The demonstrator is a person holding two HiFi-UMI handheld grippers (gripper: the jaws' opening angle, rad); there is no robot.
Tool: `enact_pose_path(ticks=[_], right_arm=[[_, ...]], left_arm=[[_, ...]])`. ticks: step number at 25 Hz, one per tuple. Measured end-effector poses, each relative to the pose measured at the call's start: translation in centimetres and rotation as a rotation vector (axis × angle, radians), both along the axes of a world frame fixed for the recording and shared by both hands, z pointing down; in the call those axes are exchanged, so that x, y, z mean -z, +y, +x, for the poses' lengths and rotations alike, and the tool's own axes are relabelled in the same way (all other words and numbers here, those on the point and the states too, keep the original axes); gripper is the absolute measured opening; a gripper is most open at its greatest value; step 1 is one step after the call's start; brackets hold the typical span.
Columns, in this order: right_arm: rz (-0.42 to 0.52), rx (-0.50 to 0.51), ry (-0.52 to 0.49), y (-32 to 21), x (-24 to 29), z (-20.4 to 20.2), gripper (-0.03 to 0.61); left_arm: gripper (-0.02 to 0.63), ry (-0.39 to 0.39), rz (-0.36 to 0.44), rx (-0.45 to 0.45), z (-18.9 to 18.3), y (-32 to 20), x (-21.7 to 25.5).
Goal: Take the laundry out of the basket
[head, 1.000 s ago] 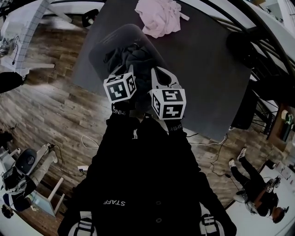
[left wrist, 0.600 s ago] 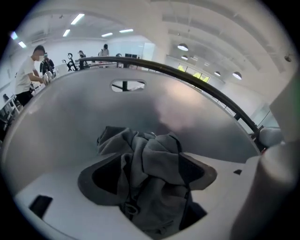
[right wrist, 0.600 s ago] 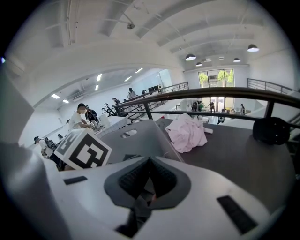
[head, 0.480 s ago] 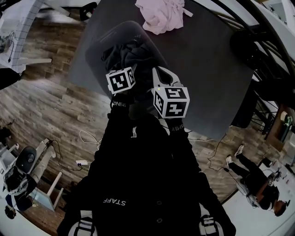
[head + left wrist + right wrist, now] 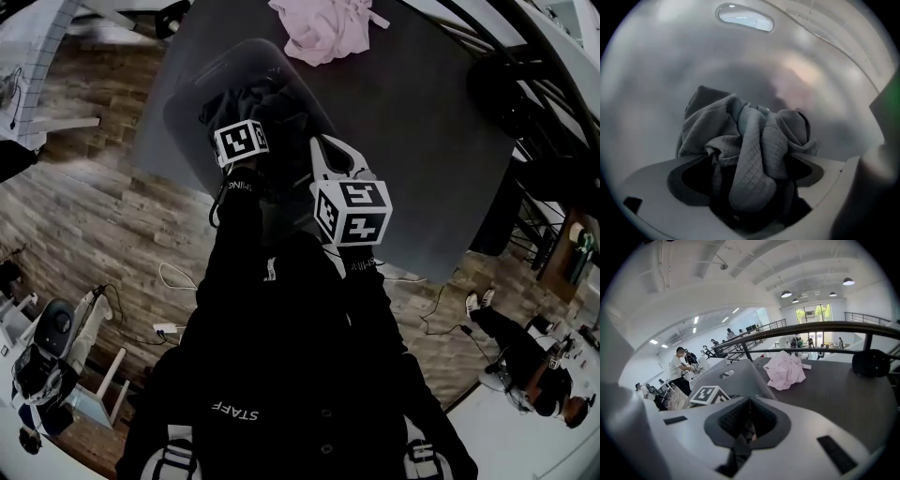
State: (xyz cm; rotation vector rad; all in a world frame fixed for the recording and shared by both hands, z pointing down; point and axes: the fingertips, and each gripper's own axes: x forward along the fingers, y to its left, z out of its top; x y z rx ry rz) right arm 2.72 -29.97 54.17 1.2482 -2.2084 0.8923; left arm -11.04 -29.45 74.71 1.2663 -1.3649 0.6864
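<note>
Our left tongs (image 5: pixel 749 176) are dipping down into the basket (image 5: pixel 184 98), and their jaws have just been opening wide, so we are getting ready to grab. The grey waffle cloth (image 5: pixel 757 150) is sitting right between the open jaws, not squeezed yet. Our right tongs (image 5: pixel 749 423) are waiting beside the basket, pinched together.
</note>
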Motion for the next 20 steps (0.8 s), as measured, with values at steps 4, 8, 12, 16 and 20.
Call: enact_pose_path(ticks=[4, 8, 12, 16, 20], right_arm=[[-0.003, -0.005, -0.003, 0.0, -0.3, 0.3, 0.015], [-0.001, -0.004, -0.010, -0.1, -0.2, 0.3, 0.015], [-0.002, -0.005, -0.008, -0.1, -0.4, 0.3, 0.015], [0.002, -0.007, -0.008, 0.0, -0.2, 0.4, 0.015], [0.011, -0.018, -0.008, 0.2, 0.3, 0.9, 0.015]], left_arm=[[0.485, -0.018, -0.022, -0.011, 0.1, -0.2, -1.8], [0.485, -0.040, -0.006, -0.026, 0.0, -0.6, -2.4], [0.423, -0.042, -0.016, -0.034, 0.0, -0.7, -2.3], [0.248, -0.042, -0.003, -0.042, 0.5, -0.7, -1.6], [0.165, -0.042, 0.016, -0.036, 0.7, -0.9, -0.1]])
